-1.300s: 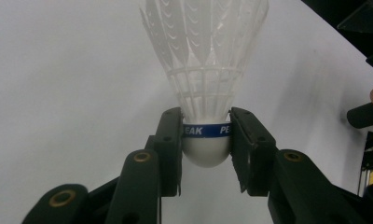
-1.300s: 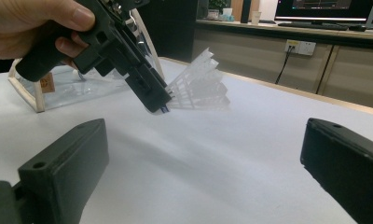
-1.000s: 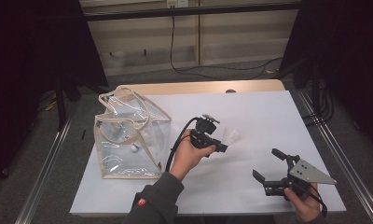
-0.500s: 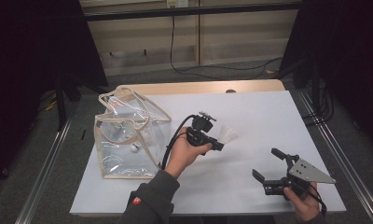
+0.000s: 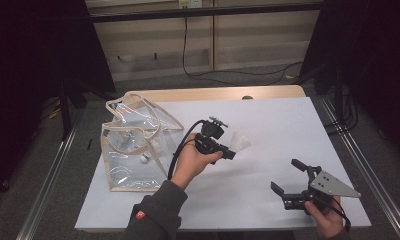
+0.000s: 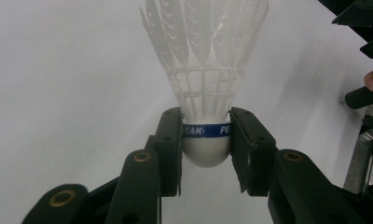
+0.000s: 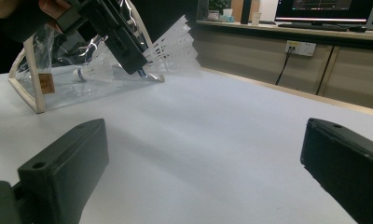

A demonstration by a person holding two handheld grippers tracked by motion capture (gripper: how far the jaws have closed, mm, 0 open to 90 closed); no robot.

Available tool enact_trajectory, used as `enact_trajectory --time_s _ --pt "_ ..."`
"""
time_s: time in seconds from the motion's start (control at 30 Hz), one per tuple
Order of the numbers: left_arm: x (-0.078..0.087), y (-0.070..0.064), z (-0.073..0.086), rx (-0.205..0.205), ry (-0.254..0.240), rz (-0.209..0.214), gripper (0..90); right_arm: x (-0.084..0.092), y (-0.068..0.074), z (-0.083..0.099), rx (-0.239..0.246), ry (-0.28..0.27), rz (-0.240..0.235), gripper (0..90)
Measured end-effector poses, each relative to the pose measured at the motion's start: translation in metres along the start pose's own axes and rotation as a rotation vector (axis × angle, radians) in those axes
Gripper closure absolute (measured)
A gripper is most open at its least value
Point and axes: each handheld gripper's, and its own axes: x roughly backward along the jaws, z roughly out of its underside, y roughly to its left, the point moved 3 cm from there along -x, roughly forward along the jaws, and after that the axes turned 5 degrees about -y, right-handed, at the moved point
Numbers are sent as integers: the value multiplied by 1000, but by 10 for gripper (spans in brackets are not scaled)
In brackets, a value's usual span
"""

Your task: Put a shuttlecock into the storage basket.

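A white feather shuttlecock (image 6: pixel 205 70) with a blue band on its cork is clamped at the cork between the jaws of my left gripper (image 6: pixel 205 144). In the high view that left gripper (image 5: pixel 229 153) is held above the table's middle, with the shuttlecock (image 5: pixel 240 142) pointing right. A clear plastic bag (image 5: pixel 133 145) with beige trim stands just to its left. Another shuttlecock (image 5: pixel 145 158) lies inside the bag. My right gripper (image 5: pixel 284 175) rests near the front right edge, its jaws wide apart with nothing between them (image 7: pixel 203 158). In the right gripper view, the left gripper (image 7: pixel 119 37) holds the shuttlecock (image 7: pixel 173 49) in front of the bag (image 7: pixel 40 84).
A white sheet (image 5: pixel 278 120) covers the wooden table. Metal rails run along both sides of the table. Cables and dark stands sit on the floor beyond the far edge.
My left hand has drifted a little to the left, toward the bag, still carrying the shuttlecock. The right gripper has stayed put.
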Motion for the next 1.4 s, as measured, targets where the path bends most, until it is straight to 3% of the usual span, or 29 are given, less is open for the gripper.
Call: enact_trajectory --time_s 1.4 --pt "41 14 -11 19 -7 -33 656 1 0 0 -1 0 2 6"
